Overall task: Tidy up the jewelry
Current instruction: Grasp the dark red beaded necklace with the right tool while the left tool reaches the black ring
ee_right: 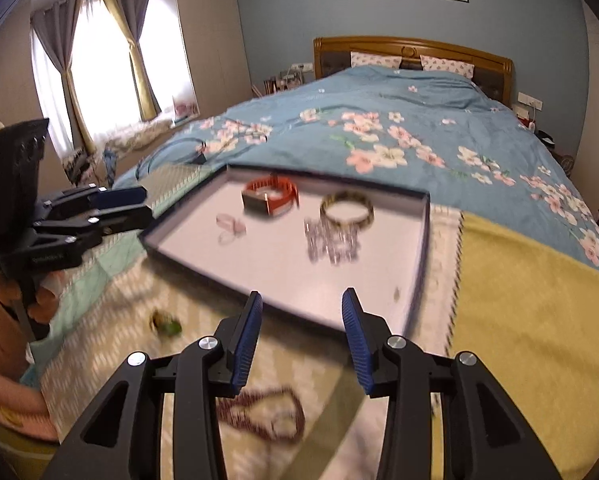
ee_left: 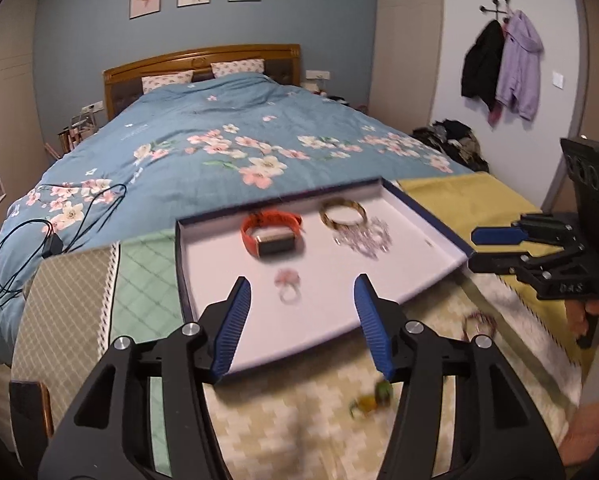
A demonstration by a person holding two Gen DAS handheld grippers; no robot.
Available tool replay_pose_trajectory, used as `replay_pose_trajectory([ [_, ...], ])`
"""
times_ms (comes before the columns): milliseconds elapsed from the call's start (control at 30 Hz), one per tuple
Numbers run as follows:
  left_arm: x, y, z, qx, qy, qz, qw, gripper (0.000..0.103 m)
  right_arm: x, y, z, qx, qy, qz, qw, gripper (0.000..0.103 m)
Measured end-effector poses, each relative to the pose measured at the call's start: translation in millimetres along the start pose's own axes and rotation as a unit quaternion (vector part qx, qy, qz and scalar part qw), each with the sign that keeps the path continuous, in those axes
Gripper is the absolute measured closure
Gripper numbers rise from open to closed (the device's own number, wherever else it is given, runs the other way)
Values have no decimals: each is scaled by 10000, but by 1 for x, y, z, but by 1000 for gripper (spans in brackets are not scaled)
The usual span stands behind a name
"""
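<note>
Raised letters "D.A.S" on the black body of my right gripper (ee_left: 495, 245), similar embossed marking on my left gripper (ee_right: 129, 204) too blurred to read

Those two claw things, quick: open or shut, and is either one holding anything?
Left gripper: open, holding nothing, poised over the tray.
Right gripper: open, holding nothing, above the beaded necklace.
</note>
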State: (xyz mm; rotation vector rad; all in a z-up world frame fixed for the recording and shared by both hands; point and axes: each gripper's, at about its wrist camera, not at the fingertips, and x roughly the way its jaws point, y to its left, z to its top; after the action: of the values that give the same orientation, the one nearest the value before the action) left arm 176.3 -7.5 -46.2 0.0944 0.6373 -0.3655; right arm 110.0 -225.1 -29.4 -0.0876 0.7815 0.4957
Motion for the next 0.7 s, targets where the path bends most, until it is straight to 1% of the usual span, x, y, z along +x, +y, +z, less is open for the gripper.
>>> replay_pose_trajectory([
  [100, -5, -7, -16, 30, 121, -104, 9999, 50, 1, 0, -16, 44, 218, 44, 9997, 65],
  [133, -6, -9, -20, 40, 160, -108, 9998, 50, 3, 0, -23, 45, 340, 39, 9994, 67],
  [167, -7, -11, -26, 53, 216, -102, 9997, 50, 5, 1, -27, 45, 415, 47, 9991, 73],
  [233, -7, -13, -33, 51, 276, -130, 9995, 50, 7, 4, -37, 63, 573, 77, 9983, 78],
  [300, -8, -16, -40, 70, 332, -175, 9993, 50, 7, 5, -44, 89, 644, 71, 9979, 78],
  [400, -9, -20, -48, 105, 388, -221, 9990, 50, 5, 1, -52, 272, 687, 61, 9973, 79],
  [500, -9, -23, -53, 77, 419, -294, 9987, 50, 5, -4, -56, 421, 714, 103, 9965, 87],
  [533, -9, -23, -54, 64, 427, -302, 9986, 50, 6, -5, -57, 450, 733, 134, 9962, 95],
  [633, -8, -24, -55, 45, 466, -324, 9984, 50, 6, -4, -59, 452, 714, 115, 9964, 97],
  [667, -9, -24, -56, 47, 472, -336, 9983, 50, 5, -3, -58, 451, 683, 105, 9966, 102],
  [700, -10, -25, -57, 55, 476, -342, 9983, 50, 4, -2, -58, 444, 664, 96, 9968, 102],
])
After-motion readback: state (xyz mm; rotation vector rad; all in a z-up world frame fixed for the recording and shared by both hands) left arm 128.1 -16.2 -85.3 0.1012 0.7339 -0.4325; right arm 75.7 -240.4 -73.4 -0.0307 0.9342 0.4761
